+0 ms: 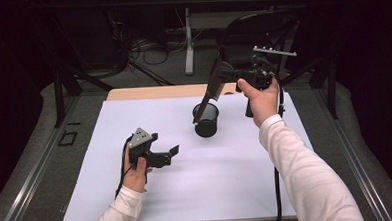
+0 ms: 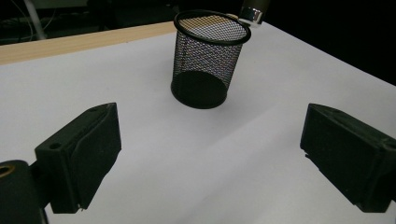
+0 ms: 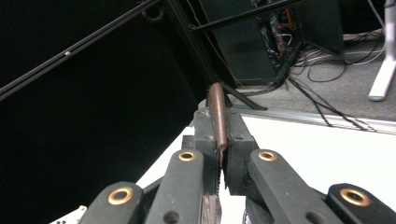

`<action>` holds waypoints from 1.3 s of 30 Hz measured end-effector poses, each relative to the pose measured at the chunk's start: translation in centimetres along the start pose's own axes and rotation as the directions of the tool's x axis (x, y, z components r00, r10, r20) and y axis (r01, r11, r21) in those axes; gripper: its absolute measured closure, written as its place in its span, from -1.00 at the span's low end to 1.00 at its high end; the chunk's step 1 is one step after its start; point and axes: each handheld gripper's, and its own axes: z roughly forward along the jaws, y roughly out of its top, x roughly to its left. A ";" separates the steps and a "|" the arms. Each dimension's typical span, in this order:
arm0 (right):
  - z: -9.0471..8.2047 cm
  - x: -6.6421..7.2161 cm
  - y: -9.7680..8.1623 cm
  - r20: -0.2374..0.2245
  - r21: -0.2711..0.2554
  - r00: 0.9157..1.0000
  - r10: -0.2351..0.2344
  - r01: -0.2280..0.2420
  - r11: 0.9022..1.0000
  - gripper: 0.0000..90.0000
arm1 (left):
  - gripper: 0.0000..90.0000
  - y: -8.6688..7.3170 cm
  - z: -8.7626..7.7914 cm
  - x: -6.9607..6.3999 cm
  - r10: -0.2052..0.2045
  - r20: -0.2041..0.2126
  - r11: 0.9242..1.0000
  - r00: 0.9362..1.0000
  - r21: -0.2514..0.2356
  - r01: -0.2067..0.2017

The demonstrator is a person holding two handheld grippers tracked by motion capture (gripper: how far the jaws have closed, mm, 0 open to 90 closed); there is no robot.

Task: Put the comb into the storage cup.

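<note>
1. The right gripper [image 1: 228, 75] is pinched tight on a brown comb [image 1: 211, 92]; in the right gripper view the jaws meet on the comb's [image 3: 217, 116] spine, with its teeth showing between them.
2. The person's right hand [image 1: 261, 98] holds this gripper up over the far side of the table, jaws pointing left in the high view.
3. The comb hangs slanted down from the jaws, its lower end inside the cup [image 1: 206, 119], against the near-left part of the rim.
4. The cup is black wire mesh and stands upright on the white sheet [image 1: 187, 191], near its far middle. In the left gripper view the cup [image 2: 205, 60] stands well ahead.
5. The left gripper [image 1: 167, 156] is spread wide with nothing between its jaws; it sits low over the sheet in the left hand [image 1: 135, 173], pointing right, well apart from the cup.
6. A strip of wooden table [image 1: 148, 92] edge shows beyond the sheet.
</note>
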 end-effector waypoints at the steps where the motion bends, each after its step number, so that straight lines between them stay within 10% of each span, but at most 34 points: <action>1: 0.0 0.0 0.1 0.005 0.000 1.000 -0.003 0.003 1.000 0.93 | -0.88 0.0 0.0 0.0 0.007 0.000 1.000 1.000 0.007 -0.007; 39: 1.7 -1.7 1.4 0.181 -0.044 0.983 -0.018 0.026 0.999 0.93 | -0.92 -0.3 -0.3 0.3 0.036 -0.033 0.999 0.999 0.041 -0.035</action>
